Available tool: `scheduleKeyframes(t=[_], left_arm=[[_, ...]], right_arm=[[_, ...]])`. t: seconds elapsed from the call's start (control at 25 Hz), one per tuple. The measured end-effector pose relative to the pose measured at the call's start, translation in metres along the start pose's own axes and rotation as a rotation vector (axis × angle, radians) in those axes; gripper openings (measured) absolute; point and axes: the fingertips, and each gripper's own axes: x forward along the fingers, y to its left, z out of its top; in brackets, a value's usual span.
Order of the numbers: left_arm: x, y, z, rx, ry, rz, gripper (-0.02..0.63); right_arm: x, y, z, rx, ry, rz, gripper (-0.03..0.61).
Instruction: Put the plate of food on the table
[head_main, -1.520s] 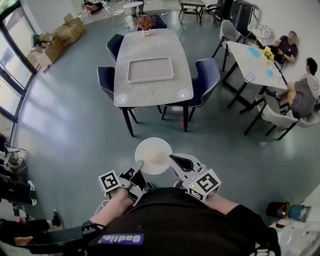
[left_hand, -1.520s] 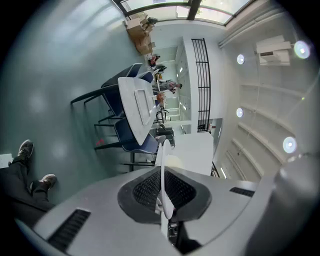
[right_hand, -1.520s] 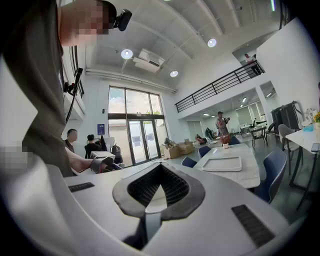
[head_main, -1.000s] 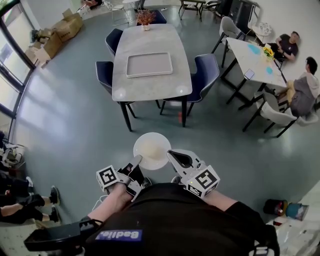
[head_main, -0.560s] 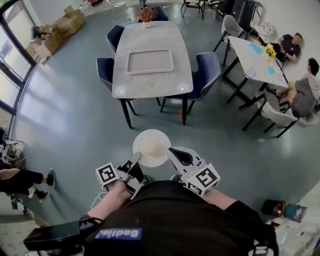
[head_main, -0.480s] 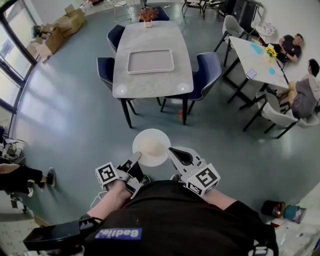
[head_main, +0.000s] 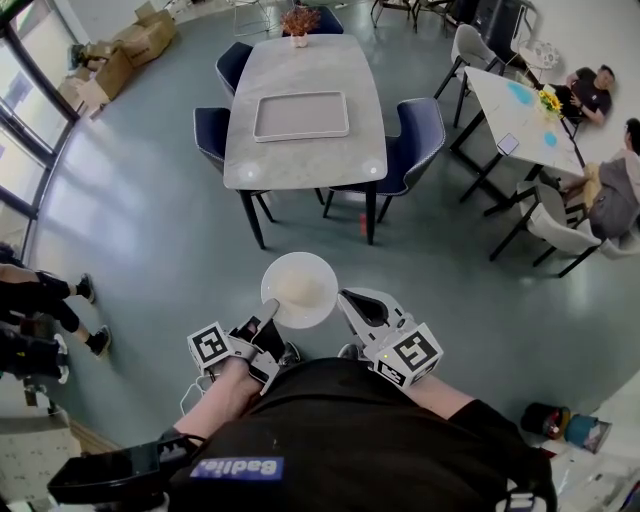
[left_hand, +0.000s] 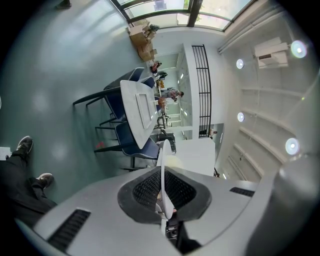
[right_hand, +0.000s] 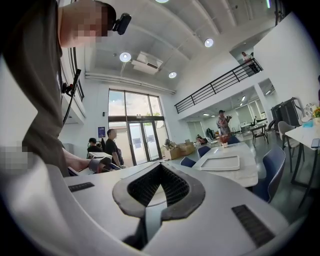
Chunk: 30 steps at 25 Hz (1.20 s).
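held by one edge only: left gripper (head_main: 269, 314) fingers clamped on the rim of the plate (head_main: 278, 272), right gripper (head_main: 347, 298) fingers pressed together, empty, just beside it. well apart from the counter (head_main: 300, 166). could tip from the one-sided hold and spill the food (head_main: 301, 290), or slip free.

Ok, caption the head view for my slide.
Left gripper holds a plate of food by its rim; grey table with tray ahead.

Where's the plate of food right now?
Head view, low centre: the plate hangs over the floor, its left rim pinched by the left gripper, short of the grey table.
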Motion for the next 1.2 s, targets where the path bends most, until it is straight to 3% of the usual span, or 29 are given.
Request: scheduleKeyframes(t=[0.64,1.2], left_arm=[[0.02,-0.006,-0.017,0.0,-0.023,-0.001,0.015],[0.056,-0.001,0.037,0.003,0.003,-0.005,0.015]], right_arm=[[-0.022,-0.027,0.0,-0.016,0.029,0.005,0.011],[0.026,-0.063,0.005,-0.034,0.049,-0.046,0.011]])
